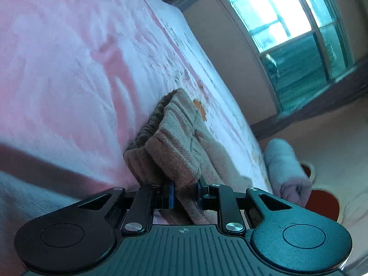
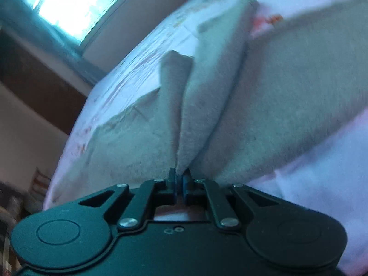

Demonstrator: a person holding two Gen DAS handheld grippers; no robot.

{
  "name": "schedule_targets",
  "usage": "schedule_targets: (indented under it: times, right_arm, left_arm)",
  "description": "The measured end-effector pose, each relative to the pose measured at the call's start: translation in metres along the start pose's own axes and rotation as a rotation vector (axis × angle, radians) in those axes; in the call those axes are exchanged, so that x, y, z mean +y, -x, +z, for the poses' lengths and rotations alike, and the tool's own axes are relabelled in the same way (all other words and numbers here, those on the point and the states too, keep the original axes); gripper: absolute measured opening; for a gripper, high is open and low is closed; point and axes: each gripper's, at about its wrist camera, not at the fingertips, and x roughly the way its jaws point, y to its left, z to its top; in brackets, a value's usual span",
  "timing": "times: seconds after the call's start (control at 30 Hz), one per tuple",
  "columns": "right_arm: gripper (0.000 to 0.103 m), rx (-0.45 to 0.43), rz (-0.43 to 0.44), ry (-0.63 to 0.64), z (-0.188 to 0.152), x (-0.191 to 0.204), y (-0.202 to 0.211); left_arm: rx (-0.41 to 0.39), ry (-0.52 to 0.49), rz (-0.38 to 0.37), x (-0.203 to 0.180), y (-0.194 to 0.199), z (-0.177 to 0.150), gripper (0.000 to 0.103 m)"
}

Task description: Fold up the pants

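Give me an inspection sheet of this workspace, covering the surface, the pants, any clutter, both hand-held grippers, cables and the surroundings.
Surface: bed with pink and white floral bedsheet, wrinkled.
Job's things: beige fleece pants with a gathered brown waistband, lying bunched on the sheet; a fabric ridge is pulled up in the right wrist view.
Clutter: rolled pale towel beside the bed edge, above a red and white object I cannot identify.
Grippers: left hand-held gripper shut on a thick fold of the pants; right hand-held gripper pinching the pants ridge.
Cables: nothing seen.
Surroundings: bright window, beige wall; right wrist view blurred.
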Motion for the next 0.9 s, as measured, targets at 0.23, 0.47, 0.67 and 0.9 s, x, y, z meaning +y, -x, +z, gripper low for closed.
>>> schedule_targets:
  times: [0.23, 0.47, 0.67, 0.9]
  right_arm:
    - [0.009, -0.109, 0.012, 0.036, 0.012, 0.006, 0.048]
    - [0.009, -0.148, 0.022, 0.035, 0.012, -0.010, 0.072]
    - [0.010, -0.126, 0.021, 0.030, 0.008, -0.010, 0.062]
    - [0.010, -0.090, -0.005, -0.031, 0.018, -0.007, 0.027]
  left_arm:
    - [-0.142, -0.073, 0.101, -0.041, 0.032, -0.003, 0.092]
    - [-0.118, -0.026, 0.066, -0.044, 0.046, -0.005, 0.070]
    - [-0.078, -0.013, 0.147, -0.038, 0.012, -0.009, 0.060]
    - [-0.171, -0.121, -0.172, -0.067, 0.007, 0.014, 0.023]
